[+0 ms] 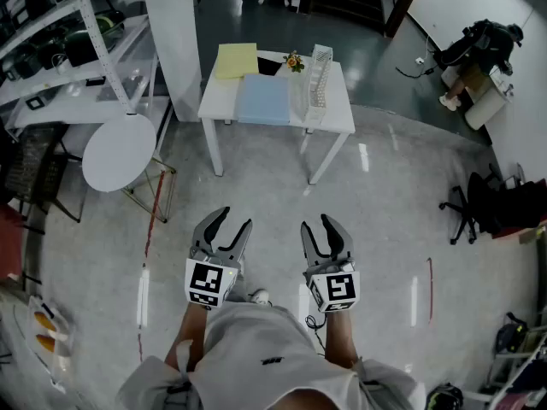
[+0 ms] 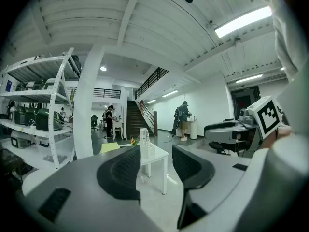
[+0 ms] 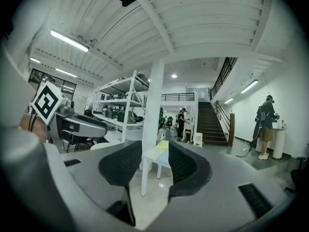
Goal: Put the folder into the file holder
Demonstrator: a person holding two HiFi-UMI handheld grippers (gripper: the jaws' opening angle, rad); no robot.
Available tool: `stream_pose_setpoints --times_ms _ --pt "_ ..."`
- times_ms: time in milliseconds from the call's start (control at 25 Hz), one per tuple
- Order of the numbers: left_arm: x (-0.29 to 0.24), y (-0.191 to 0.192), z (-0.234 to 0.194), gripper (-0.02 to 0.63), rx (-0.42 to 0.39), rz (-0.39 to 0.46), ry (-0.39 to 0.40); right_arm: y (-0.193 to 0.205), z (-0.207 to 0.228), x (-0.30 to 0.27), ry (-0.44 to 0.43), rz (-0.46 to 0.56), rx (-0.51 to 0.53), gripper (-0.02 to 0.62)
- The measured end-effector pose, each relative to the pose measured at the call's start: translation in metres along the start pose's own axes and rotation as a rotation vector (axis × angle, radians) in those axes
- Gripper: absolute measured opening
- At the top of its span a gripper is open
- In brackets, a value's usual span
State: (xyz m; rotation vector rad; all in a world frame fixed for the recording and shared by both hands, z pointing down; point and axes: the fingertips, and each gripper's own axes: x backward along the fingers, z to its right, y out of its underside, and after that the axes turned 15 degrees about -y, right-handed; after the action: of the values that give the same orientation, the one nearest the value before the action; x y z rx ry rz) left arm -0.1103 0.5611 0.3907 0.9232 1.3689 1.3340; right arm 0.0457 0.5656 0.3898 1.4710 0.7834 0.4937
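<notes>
The person stands on a pale, glossy floor with both tools held low in front of the body. The left gripper has its jaws apart, and its own view shows only floor and distant furniture in the gap. The right gripper, just beside it, has its jaws narrowly apart and also holds nothing. The two grippers do not touch.

Off to the left, nearer than the desk, stands a round white table.

Well ahead of the grippers is a white table. A blue folder lies flat on its near middle. A yellow folder lies flat at the far left corner, just behind the blue one. The file holder, a pale wire rack, stands upright just to the right of the blue folder. A small flower ornament sits at the table's far edge, between the yellow folder and the holder.

A white pillar rises at the table's left, with white shelving beyond it. A black office chair stands at the far right.
</notes>
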Motion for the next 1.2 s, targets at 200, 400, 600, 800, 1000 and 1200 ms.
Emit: stream_pose_setpoints --times_ms 200,400,600,800,1000,1200 --pt "-0.01 0.004 0.0 0.219 -0.004 -0.003 -0.006 0.006 0.006 -0.007 0.007 0.02 -0.051 0.176" --pt "-0.038 0.006 -0.001 0.216 0.01 -0.015 0.001 0.011 0.021 -0.029 -0.024 0.004 -0.04 0.177" --pt "-0.072 0.004 -0.014 0.215 0.012 -0.017 0.006 0.007 0.041 -0.061 -0.029 0.001 -0.036 0.176" --pt "-0.11 0.001 -0.029 0.213 0.008 -0.023 0.007 0.002 0.066 -0.091 -0.009 0.003 -0.046 0.177" --pt "-0.15 -0.005 -0.043 0.209 0.004 -0.023 0.02 0.0 0.089 -0.124 -0.01 -0.012 -0.048 0.176" --pt "-0.184 -0.007 -0.06 0.206 -0.001 -0.029 0.038 -0.004 0.105 -0.158 0.005 -0.016 -0.055 0.176"
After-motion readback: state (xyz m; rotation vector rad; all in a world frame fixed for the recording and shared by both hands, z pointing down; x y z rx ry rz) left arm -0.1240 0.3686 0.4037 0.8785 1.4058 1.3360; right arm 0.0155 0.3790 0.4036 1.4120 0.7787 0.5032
